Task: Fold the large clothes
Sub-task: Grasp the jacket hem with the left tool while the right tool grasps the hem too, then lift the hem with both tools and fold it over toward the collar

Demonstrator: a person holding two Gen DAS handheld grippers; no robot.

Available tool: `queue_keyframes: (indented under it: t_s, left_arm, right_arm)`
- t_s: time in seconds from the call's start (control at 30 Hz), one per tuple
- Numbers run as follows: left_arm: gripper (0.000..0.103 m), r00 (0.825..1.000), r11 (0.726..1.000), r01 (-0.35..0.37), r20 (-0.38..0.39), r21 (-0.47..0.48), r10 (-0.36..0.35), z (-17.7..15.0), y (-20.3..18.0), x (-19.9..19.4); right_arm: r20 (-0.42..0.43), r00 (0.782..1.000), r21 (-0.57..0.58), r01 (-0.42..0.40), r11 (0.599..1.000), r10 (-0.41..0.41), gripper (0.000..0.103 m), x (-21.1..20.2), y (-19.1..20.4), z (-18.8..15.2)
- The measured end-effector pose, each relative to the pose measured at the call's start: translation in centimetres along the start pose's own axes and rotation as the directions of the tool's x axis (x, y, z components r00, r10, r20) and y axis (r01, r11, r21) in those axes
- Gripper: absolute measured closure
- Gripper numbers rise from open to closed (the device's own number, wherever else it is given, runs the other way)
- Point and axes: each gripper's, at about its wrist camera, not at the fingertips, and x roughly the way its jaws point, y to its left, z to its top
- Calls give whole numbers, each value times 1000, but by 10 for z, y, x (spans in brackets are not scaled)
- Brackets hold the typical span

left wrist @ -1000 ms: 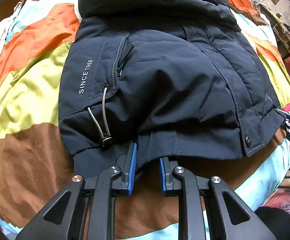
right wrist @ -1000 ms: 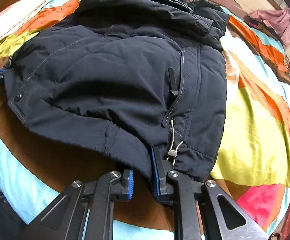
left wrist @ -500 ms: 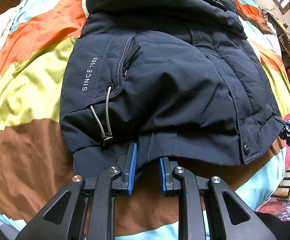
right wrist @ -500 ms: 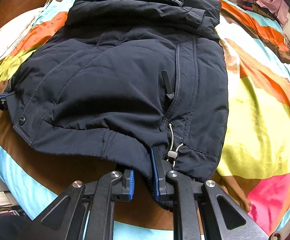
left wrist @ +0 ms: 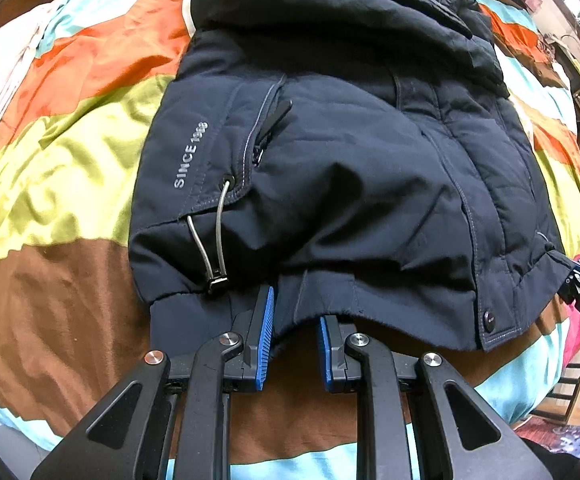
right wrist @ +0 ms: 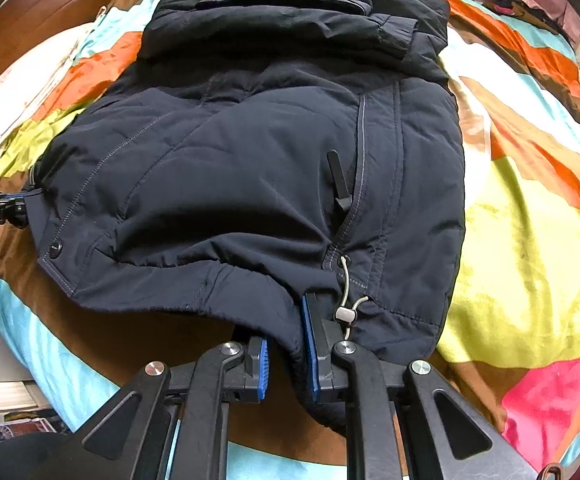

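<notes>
Dark navy padded jacket [left wrist: 350, 168] lies spread on a bed under a multicolour satin patchwork quilt [left wrist: 69, 152], straight ahead of both grippers, hem nearest them, collar end farthest. Sleeves look already folded across the top of the body.

Left gripper [left wrist: 294, 332]: blue-padded jaws part open, hem edge of jacket between them, fabric touching the left pad; cannot tell if it is truly pinched, gap on the right pad side is visible. Grey elastic drawcord with black toggle [left wrist: 215, 248] sits just left of and beyond the fingers.

Right gripper [right wrist: 285, 344]: jaws narrower, a fold of hem bunched between the pads and hanging down below them, so it reads as gripping the jacket. Silver cord toggle [right wrist: 345, 314] just right of its right finger.

Each gripper's tip shows at the far hem corner in the other's view.

Step in hand, judged: both grippers taking the bottom hem, ready for the bottom-to-top fold. Next move calls for the left to close firmly, then both lifting together and carrying the hem forward toward the collar, keeping level so the thick padding doesn't slump or twist.
</notes>
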Motion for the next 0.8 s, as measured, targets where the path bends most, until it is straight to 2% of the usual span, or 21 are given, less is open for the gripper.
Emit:
queue_keyframes:
  t_s: [0.3,0.47,0.67,0.8]
  left_arm:
    - [90,998,998,18,67,-61,-14,35,-2,-38]
    - [91,996,996,44,77,-79,-38,56,0,-49]
    - [91,995,995,75,68,-69,-71,87,6,-58]
    - [91,993,994,93,81,-49,-89,109,6,-64]
  right_arm:
    - [73,994,-15,-86,996,87,92,-34,-11,34]
    - [114,985,2,-131,991,129,93,-47,-19,54]
    - [147,977,67,-163,984,152,93,-56,-33,80]
    - [182,974,89,-153,984,135,93,-63,-36,96]
